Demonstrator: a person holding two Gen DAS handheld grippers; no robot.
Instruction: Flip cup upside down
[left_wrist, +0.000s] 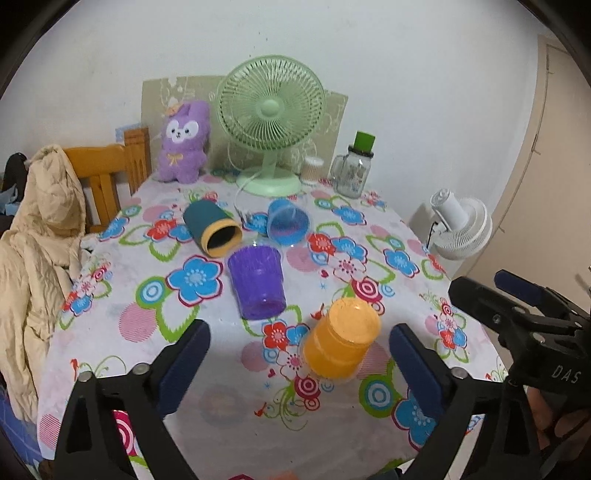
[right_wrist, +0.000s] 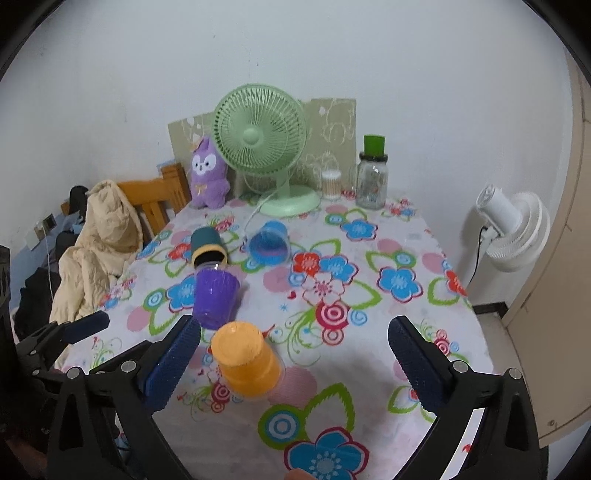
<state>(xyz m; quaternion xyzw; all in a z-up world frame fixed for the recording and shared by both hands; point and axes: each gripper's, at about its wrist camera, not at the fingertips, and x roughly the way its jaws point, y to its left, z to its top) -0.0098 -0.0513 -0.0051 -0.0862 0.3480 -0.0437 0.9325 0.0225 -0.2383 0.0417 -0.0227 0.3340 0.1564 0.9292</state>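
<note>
Four cups are seen on the flowered bench. The orange cup stands mouth down, base up, its long axis upright, between the spread jaws of the left gripper and just ahead of the spread, empty jaws of the right gripper. Beyond the jaws the purple cup is also set mouth down. Farther off, the blue cup and the dark green cup are laid on their sides, mouths turned toward the jaws.

Green desk fan, purple plush rabbit, glass jar mug, white fan
</note>
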